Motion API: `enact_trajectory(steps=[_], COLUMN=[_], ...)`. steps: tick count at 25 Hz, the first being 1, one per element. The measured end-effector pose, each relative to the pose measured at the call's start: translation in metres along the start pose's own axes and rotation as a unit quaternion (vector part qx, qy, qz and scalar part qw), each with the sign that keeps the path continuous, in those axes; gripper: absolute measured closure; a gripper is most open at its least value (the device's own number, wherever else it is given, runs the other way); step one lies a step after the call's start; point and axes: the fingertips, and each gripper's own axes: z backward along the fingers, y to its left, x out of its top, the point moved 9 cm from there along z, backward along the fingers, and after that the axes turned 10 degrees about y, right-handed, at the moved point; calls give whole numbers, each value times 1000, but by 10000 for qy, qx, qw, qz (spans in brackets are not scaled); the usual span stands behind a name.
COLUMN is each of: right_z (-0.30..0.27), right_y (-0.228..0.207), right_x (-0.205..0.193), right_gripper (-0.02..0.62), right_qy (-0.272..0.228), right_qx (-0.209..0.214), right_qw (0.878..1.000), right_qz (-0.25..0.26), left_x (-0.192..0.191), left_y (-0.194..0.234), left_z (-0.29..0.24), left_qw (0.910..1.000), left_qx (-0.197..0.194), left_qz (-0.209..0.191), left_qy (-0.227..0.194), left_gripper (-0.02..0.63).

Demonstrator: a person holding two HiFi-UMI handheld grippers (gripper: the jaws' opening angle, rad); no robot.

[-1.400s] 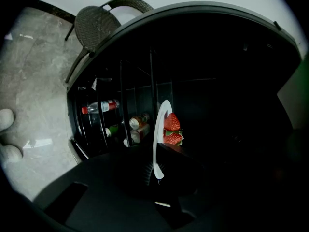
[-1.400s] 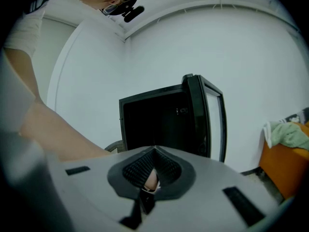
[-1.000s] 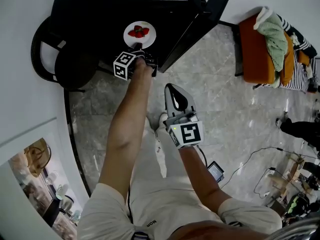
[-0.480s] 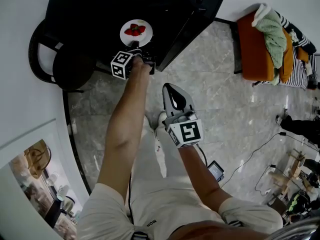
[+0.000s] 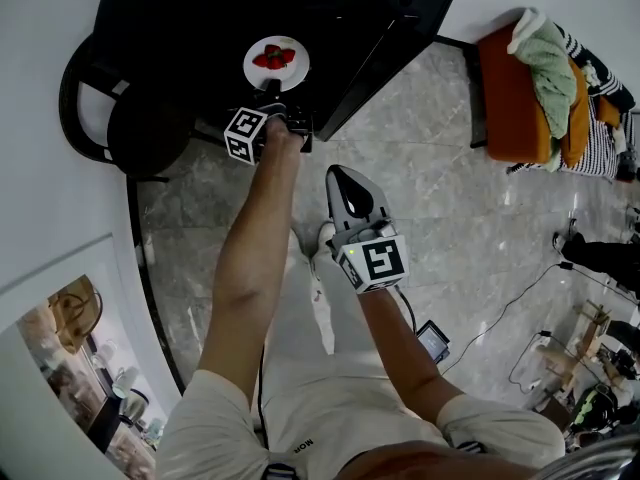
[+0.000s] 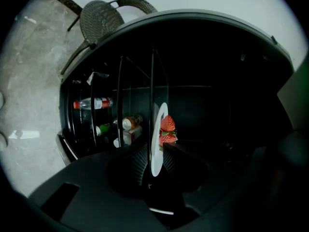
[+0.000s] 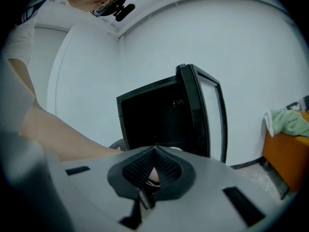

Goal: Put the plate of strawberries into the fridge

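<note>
Closest in, my right gripper hangs low in front of my legs over the marble floor. Its own view shows the ribbed pads brought together at the tips, with nothing caught between them. My left arm is stretched forward, and the left gripper is at the mouth of the fridge. In the left gripper view both pads are pinched on the near rim of the white plate, one pad on each face. The plate shows edge-on to that camera and level from the head view. The strawberries sit in a small red cluster at its centre. The plate is held over the dark fridge interior; I cannot tell whether it rests on a shelf. Left of the plate in the left gripper view, a rack holds a bottle with a red cap and label, lying on its side, with smaller containers below it. The fridge door stands open on the right, black with a glass panel. A wicker chair stands just beside the fridge on the left. Well off to the right is an orange seat with a green cloth heaped on it.
</note>
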Motion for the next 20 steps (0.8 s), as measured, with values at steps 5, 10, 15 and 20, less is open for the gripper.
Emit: enact_trajectory(steps=[5,10,15,20], right_z=[0,1,3,4], right_y=[3,1,1,1], right_x=[5,7,7,8], right_gripper=[591,591,591,591], right_qy=[-30,-35,-57,-75], right_qx=[8,-48,-79,-111], right_qw=[10000,10000,9999,9999], right_qz=[24,-11,-23,-65], left_x=[-1,-5,-2,-6], left_y=[-4,0,5,6], left_z=[9,20,24,35], left_qw=[9998,9997,9997,9990], left_qx=[-146,8,-16,-18], left_qz=[160,230,250,447], left_qy=[-20,-55,-3,-76], left_gripper=[522,522,522,522])
